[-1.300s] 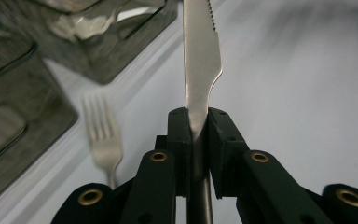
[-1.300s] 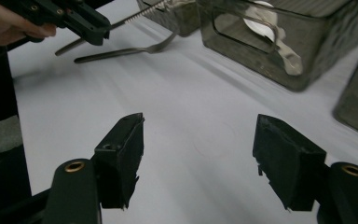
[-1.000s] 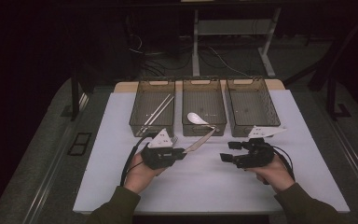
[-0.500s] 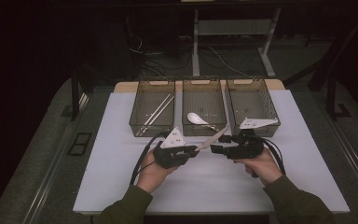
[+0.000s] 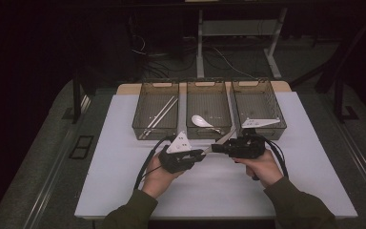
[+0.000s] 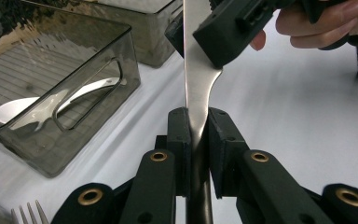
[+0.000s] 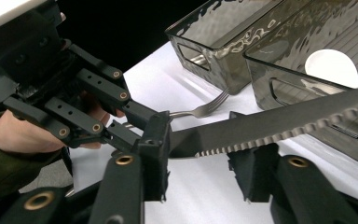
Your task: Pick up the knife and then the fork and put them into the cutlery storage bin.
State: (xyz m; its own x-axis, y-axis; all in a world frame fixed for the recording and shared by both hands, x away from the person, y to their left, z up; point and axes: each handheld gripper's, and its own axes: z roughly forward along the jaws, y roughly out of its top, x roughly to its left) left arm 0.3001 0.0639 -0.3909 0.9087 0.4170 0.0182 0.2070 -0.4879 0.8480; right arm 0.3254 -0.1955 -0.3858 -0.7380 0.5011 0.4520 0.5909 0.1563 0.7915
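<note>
Clamped between the left gripper's [image 6: 196,140] jaws, a knife [image 6: 196,74] is held by its handle; its blade is straddled by the right gripper's [image 7: 200,168] closing jaws, not yet pressed.

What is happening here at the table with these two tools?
A person is passing a serrated knife between two grippers. The left gripper clamps its handle end. The right gripper has just been closing around the blade, its fingers not yet pressing. Behind stand three trays, one with a white spoon.
</note>
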